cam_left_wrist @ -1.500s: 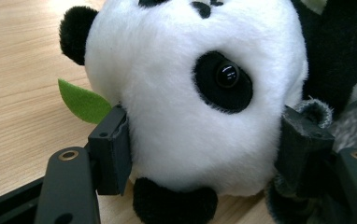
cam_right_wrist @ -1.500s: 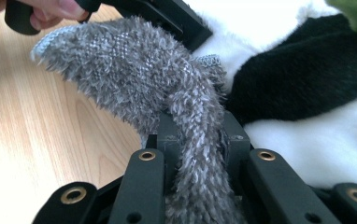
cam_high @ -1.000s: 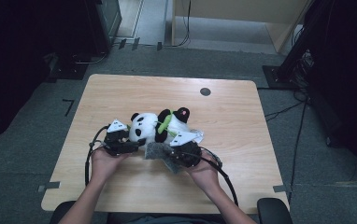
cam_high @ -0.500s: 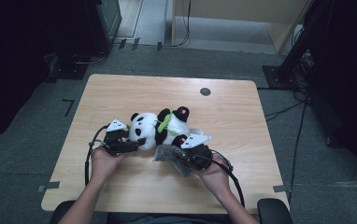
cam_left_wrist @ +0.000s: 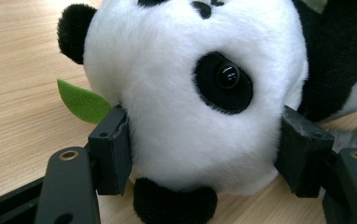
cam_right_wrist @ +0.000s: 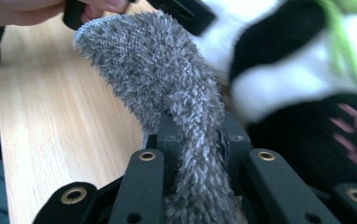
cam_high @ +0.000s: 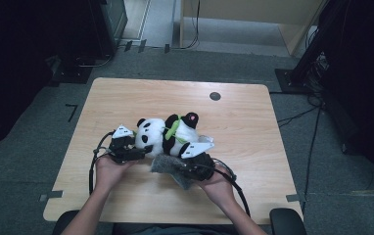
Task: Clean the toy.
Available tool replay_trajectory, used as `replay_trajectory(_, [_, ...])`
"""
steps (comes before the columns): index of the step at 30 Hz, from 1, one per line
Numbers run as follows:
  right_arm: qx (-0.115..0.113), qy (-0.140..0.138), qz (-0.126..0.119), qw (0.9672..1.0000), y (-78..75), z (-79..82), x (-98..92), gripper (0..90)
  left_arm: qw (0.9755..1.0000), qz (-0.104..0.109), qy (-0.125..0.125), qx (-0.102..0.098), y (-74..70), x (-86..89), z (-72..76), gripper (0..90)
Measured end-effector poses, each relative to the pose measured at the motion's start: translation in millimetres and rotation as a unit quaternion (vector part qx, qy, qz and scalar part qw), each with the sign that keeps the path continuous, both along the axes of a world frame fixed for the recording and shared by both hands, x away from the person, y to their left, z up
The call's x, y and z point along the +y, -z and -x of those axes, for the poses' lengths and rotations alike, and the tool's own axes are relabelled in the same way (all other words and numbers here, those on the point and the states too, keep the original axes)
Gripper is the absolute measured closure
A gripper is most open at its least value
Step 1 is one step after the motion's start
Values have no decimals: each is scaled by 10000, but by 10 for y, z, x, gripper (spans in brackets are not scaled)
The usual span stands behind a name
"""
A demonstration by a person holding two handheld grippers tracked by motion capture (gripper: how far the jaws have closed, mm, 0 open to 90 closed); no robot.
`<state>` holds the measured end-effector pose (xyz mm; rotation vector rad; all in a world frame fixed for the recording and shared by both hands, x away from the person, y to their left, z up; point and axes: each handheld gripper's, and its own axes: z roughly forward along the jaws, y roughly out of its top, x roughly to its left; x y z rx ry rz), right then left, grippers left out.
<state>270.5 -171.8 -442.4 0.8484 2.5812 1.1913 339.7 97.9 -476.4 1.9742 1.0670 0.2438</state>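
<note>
A black-and-white panda plush (cam_high: pixel 170 134) lies on its side on the wooden table (cam_high: pixel 126 98). My left gripper (cam_high: pixel 143 151) comes in from the left. Its two black pads (cam_left_wrist: pixel 113 149) press on both sides of the white head (cam_left_wrist: pixel 190 102), so my left gripper (cam_left_wrist: pixel 208 151) is shut on the panda. A green felt leaf (cam_left_wrist: pixel 81 100) sticks out beside the head. My right gripper (cam_high: pixel 182 166) sits just in front of the panda's body. My right gripper (cam_right_wrist: pixel 197 140) is shut on a grey fuzzy cloth (cam_right_wrist: pixel 167 79), which arches up and away from the jaws. The cloth (cam_high: pixel 168 166) lies against the panda's front side.
A small dark round disc (cam_high: pixel 215 96) is set into the table near its far edge. Bare wood stretches to the left, right and far side of the panda. Black cables trail from both grippers toward the person. Dark equipment stands on the floor around the table.
The right hand has shifted slightly to the right with the grey cloth. The left hand and the panda have stayed where they were.
</note>
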Motion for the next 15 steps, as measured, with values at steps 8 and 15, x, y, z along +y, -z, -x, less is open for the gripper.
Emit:
replay_trajectory(8, [8, -250, 148, 9996, 79, -88, 365, 758, 10000, 0, -6, -5, 0, -2, 2, 306])
replay_trajectory(15, [59, -163, 251, 9995, 192, -230, 605, 758, 10000, -2, -11, -9, -2, -5, 9, 307])
